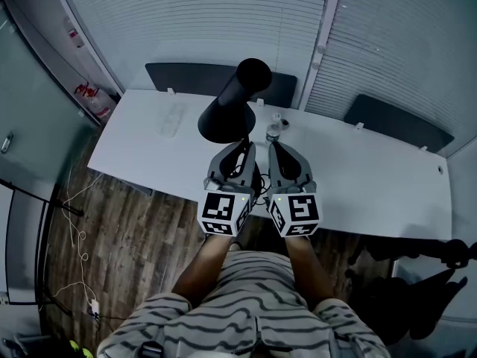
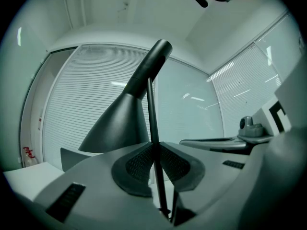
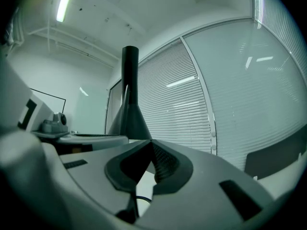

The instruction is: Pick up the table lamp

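Desktop (image 1: 373,177), long and white, is running across the head view, with two dark chair backs (image 1: 399,121) standing behind it. The black table lamp (image 1: 227,110) is standing near the middle of its near half, just ahead of both grippers. Its cone-shaped shade is tilting up and away, and its base is hiding under them.

The left gripper (image 1: 242,148) is pinching the lamp's thin black stem (image 2: 152,114). In the left gripper view the rod is running straight up between the two ribbed pads (image 2: 139,164), which are pressing on it from either side. The right gripper (image 1: 274,148) is sitting just beside it with its jaws pressed together on nothing; in the right gripper view a dark cord (image 3: 141,200) is showing below them.

A thin rod with a heavy shade overhead is likely to swivel in a single pinch. The lift is probably going best straight up and slowly, with the stem kept vertical and the cord given slack.

A small clear bottle (image 1: 274,129) is standing just right of the shade, and a clear plastic item (image 1: 171,118) is lying to its left. I cannot tell what either is holding.
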Demonstrator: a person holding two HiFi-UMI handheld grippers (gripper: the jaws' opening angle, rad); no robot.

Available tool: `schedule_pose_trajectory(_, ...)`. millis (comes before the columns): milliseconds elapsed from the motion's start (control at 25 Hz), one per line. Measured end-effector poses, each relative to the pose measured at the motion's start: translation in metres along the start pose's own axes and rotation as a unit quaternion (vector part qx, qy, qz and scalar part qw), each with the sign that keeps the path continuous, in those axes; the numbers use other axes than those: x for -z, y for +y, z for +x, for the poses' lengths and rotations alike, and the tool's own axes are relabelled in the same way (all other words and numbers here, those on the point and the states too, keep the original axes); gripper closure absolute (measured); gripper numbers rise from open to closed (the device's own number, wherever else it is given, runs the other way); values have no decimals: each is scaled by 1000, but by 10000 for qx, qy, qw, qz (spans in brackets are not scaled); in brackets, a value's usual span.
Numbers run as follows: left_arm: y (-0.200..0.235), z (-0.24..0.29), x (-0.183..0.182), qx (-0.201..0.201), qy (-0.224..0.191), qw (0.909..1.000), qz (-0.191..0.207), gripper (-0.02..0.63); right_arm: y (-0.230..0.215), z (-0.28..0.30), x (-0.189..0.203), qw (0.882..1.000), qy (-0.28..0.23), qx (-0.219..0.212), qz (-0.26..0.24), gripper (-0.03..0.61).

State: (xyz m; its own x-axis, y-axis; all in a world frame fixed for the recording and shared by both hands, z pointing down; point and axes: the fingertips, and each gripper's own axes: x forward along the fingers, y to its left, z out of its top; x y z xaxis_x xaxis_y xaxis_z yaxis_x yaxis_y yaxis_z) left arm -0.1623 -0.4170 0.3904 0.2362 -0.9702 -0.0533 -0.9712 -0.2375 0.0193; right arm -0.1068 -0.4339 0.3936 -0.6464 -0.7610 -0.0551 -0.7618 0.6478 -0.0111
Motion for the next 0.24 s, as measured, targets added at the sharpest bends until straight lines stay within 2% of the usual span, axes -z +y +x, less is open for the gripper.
schedule_pose_trajectory(240,-4,-2,1,-11,-23,10000,-7,568,2,-4,0,10000,-10,-18,-40,567)
